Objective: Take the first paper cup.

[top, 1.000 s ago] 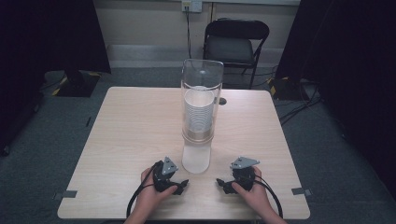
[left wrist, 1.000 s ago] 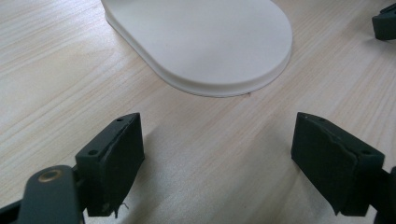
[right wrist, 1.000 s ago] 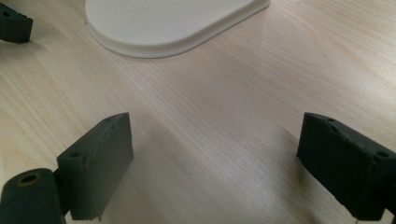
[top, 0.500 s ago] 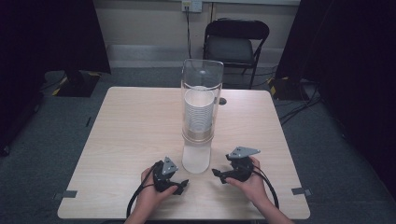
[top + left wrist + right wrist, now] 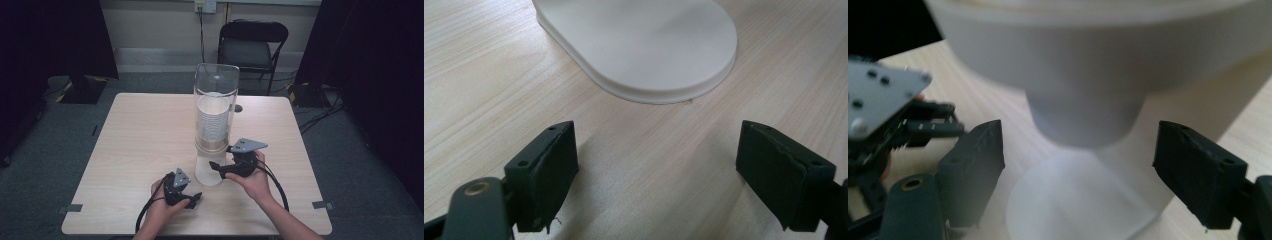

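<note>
Cups stacked in that tall clear dispenser (image 5: 216, 107) are what this job is about, by the look of it. The dispenser stands on a white base (image 5: 209, 172) a bit toward the near edge of the bench (image 5: 135, 135), roughly midway between the left and right edges, and the bottom cup (image 5: 1083, 120) pokes out under the tube. My guess is the cups are thin plastic or paper: very light, a bit slick, and easy to crush if you squeeze hard. They're nested, so a pull might drag a second one along, and the tall tube looks tippy if you yank sideways. I'd take the lowest cup by its exposed wall just under the collar, one pad on each side, gentle squeeze, then straight down. The right tongs (image 5: 218, 167) are up beside the dispenser's lower end; in the right gripper view the jaws stand either side of that bottom cup with a clear gap on both sides, so they touch nothing. They've just been closing in but they're not on it, still parted wide. The left tongs (image 5: 196, 198) sit low near the front edge of the bench, just short of the base, jaws spread wide with only bare wood between them, holding nothing.
</note>
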